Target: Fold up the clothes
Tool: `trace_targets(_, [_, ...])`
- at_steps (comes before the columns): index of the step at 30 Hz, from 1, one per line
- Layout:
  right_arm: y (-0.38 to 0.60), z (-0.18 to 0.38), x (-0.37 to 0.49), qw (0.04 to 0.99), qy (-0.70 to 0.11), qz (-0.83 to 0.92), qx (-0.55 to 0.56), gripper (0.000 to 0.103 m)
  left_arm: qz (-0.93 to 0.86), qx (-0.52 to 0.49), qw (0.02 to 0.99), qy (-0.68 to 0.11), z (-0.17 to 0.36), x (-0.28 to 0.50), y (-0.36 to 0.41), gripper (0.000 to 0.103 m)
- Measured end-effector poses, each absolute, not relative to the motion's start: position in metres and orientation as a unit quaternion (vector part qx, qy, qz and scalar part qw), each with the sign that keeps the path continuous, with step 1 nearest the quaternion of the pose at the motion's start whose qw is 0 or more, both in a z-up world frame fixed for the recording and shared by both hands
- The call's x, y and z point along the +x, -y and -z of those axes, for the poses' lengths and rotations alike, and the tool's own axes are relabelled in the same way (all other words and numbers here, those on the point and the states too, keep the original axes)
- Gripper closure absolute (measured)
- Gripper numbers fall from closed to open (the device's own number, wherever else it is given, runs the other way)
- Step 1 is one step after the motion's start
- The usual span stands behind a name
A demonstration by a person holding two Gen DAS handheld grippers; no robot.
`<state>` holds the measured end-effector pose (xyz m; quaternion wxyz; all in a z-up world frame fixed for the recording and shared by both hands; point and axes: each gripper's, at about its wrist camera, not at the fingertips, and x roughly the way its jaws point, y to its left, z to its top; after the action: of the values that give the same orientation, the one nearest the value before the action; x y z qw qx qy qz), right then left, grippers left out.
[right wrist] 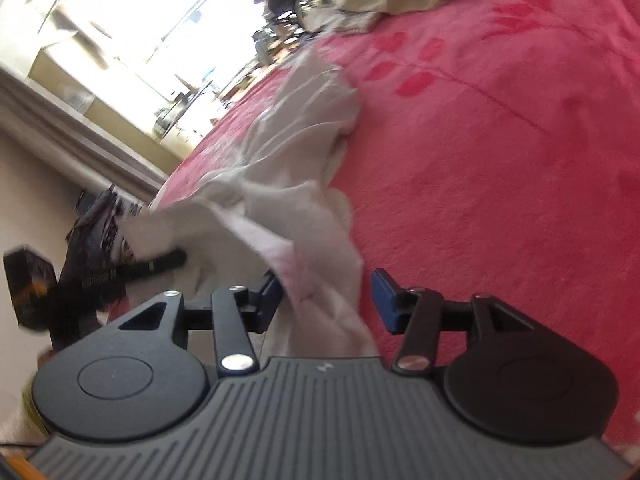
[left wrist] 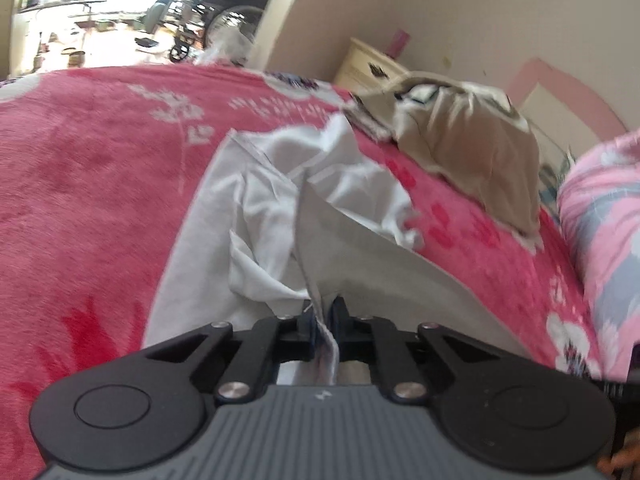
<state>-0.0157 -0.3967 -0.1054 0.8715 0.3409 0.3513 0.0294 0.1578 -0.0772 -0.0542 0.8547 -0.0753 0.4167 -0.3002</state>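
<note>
Red floral bed with white garment, tan garment, pink pillow.

I count one white garment, one beige garment, one pink pillow, one red bed, one nightstand

A home bedroom: a bed covered by a red floral blanket fills the view, a pink patterned pillow at 3 o'clock, a cream bedside cabinet against the wall at 1 o'clock, a bright cluttered room beyond at 11 o'clock.
</note>
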Motion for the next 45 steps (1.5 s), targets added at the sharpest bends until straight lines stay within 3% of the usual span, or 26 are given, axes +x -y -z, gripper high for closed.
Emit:
trace_targets(7, [0.354,0.079,-0.022,0.908,-0.328,-0.096,0.241,0.048,0.258,-0.116,0.878,-0.386,0.035,0.168,0.05,0.095])
trace_targets(25, [0.273,0.096,-0.003,0.915,-0.38,-0.134,0.016,0.051,0.165,-0.175,0.908,-0.344,0.016,0.169,-0.028,0.095])
trace_targets(26, [0.272,0.096,-0.002,0.917,-0.376,-0.134,0.014,0.052,0.163,-0.178,0.908,-0.343,0.016,0.168,-0.032,0.095])
trace_targets(28, [0.269,0.095,-0.002,0.92,-0.37,-0.13,0.01,0.073,0.158,-0.183,0.908,-0.342,0.015,0.164,-0.038,0.095])
trace_targets(31, [0.264,0.092,-0.004,0.929,-0.354,-0.104,-0.007,0.086,0.151,-0.186,0.91,-0.34,0.013,0.157,-0.046,0.095])
trace_targets(45, [0.269,0.056,-0.016,0.968,-0.214,0.075,-0.109,0.098,0.159,-0.151,0.926,-0.307,-0.017,0.086,-0.048,0.095])
